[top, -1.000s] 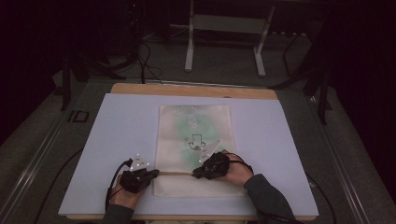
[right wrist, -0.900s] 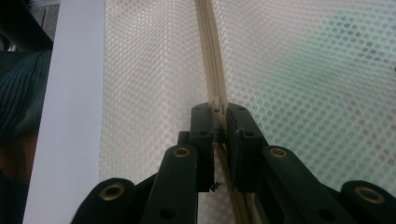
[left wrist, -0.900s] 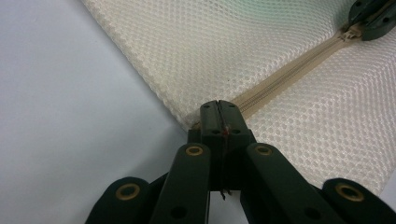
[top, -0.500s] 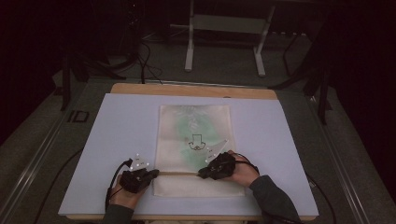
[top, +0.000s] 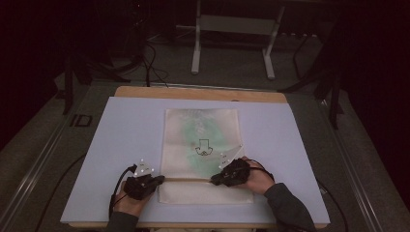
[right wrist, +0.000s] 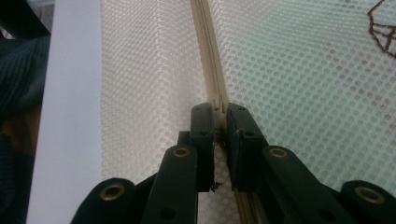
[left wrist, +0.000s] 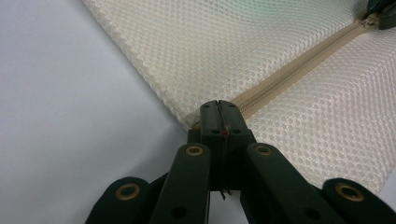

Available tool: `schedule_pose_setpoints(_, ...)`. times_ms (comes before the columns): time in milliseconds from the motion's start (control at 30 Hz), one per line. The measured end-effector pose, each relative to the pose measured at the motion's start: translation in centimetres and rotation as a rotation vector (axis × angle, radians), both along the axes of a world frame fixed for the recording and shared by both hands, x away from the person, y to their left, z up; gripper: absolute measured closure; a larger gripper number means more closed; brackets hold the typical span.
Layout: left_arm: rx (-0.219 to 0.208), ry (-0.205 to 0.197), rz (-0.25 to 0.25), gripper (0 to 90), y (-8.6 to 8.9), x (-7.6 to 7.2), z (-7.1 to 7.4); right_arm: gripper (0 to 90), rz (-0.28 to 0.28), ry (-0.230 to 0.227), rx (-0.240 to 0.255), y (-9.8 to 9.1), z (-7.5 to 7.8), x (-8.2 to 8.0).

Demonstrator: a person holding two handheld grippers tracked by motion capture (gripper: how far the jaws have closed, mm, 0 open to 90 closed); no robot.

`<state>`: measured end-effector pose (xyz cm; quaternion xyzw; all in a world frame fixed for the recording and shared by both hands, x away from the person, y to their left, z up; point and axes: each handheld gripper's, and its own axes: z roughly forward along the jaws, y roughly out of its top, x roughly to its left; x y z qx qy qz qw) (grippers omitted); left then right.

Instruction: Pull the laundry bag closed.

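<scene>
Fingers of the left gripper (left wrist: pixel 218 109) are pressed together on the end of the zipper (left wrist: pixel 285 74), at the left edge of the mesh laundry bag (top: pixel 202 145). Fingers of the right gripper (right wrist: pixel 219 122) stand narrow and clamp what we take to be the zipper's slider; the pull itself sits hidden between them. We use the zipper as our landmark throughout.

We find the bag lying flat on the pale sheet covering the counter (top: pixel 121 145), its zipper running crosswise near the bag's near edge. On that line, the left gripper (top: pixel 145 182) holds the zipper's left end, and the right gripper (top: pixel 232 173) grips at a point right of its middle.

Risks noted, in our judgement:
- If the right pull rises off the zipper's line, the slider could jam or bite mesh.
- If the left hold slackens, the whole bag would slide after the slider and bunch up.
- With so small a purchase on the slider, it could slip free under a sharp tug.
</scene>
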<state>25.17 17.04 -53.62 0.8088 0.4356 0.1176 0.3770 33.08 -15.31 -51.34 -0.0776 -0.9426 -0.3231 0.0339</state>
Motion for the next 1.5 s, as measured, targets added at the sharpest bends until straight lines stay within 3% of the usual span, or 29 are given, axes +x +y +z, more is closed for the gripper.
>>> schedule_pose_setpoints(967, -0.009, 0.007, 0.001, 89.7, 0.1, 0.1, 0.0, 82.4, -0.132, 0.016, 0.010, -7.5, 0.0, 0.0)
schedule_pose_setpoints(1100, -0.008, 0.007, 0.002, 89.7, 0.1, 0.1, 0.0, 82.3, -0.159, 0.037, 0.054, -9.0, 0.0, -0.2)
schedule_pose_setpoints(1233, -0.007, 0.006, 0.003, 89.7, 0.1, 0.0, 0.0, 82.4, -0.166, 0.026, 0.026, -9.2, -0.2, -0.3)
schedule_pose_setpoints(1367, -0.009, 0.007, 0.001, 89.7, 0.1, 0.1, 0.0, 82.4, -0.196, 0.035, 0.050, -10.7, -0.2, -0.5)
schedule_pose_setpoints(1400, -0.007, 0.007, 0.001, 89.7, 0.0, 0.1, 0.0, 82.2, -0.210, 0.048, 0.083, -11.4, -0.2, -0.6)
schedule_pose_setpoints(1500, -0.008, 0.007, 0.003, 89.7, 0.0, 0.1, 0.0, 82.1, -0.213, 0.046, 0.081, -11.5, -0.4, -0.7)
